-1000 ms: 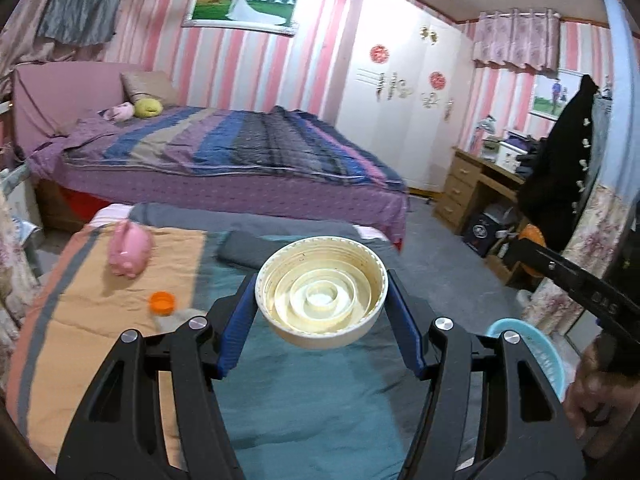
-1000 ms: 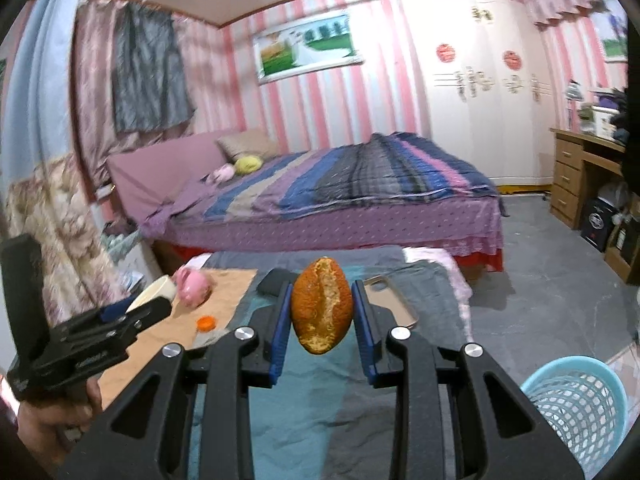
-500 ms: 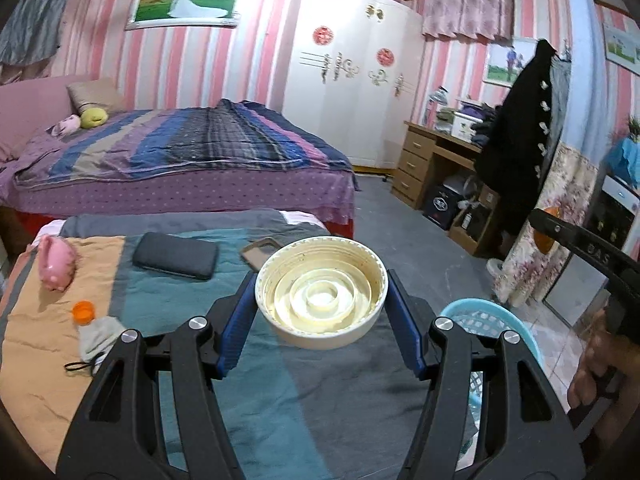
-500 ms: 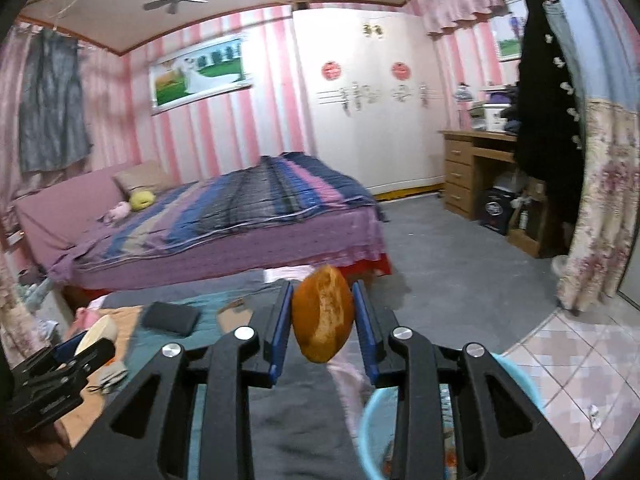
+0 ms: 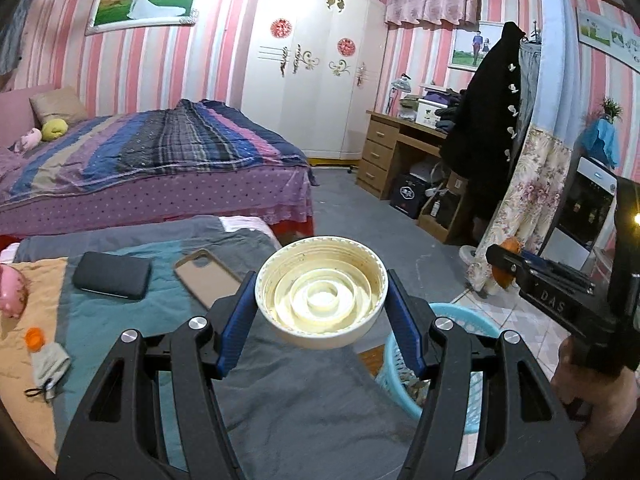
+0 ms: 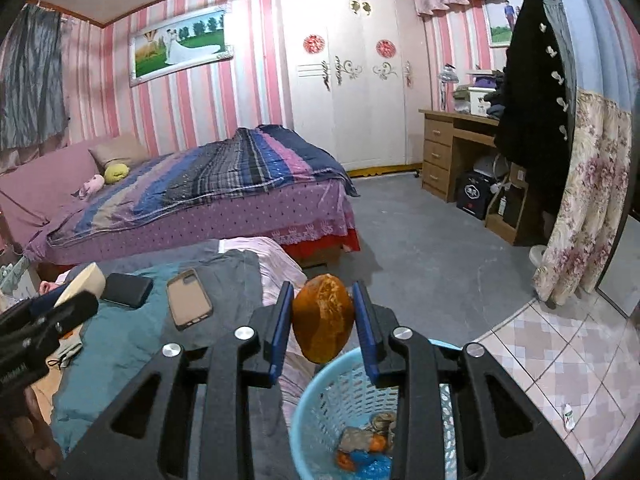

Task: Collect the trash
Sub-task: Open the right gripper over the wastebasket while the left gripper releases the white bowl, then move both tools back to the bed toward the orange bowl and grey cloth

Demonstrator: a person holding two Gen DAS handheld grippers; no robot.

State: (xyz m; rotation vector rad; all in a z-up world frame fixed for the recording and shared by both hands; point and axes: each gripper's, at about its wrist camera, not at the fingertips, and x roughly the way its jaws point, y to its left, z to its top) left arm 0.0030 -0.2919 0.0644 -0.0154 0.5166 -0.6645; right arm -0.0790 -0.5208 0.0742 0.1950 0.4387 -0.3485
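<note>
My left gripper (image 5: 321,312) is shut on a cream plastic lid (image 5: 321,292), held hollow side up over the near bed's grey blanket. A light blue mesh basket (image 5: 476,322) stands on the floor just right of it, partly hidden by the fingers. My right gripper (image 6: 323,320) is shut on a brown-orange fruit peel (image 6: 323,318), which hangs above the rim of the same basket (image 6: 320,392). Trash lies in the basket's bottom. The right gripper also shows at the right edge of the left wrist view, and the left gripper at the left edge of the right wrist view.
On the near bed lie a black wallet (image 5: 112,275), a phone case (image 5: 206,278), an orange cap (image 5: 33,338) on a grey pouch and a pink toy (image 5: 12,294). A purple bed (image 6: 200,196), white wardrobe (image 6: 352,80), wooden desk (image 6: 452,152) and floral curtain (image 6: 588,200) surround grey floor.
Both grippers have swung right, away from the bed's middle. The basket has come under the right gripper and beside the left one. Both grips are unchanged.
</note>
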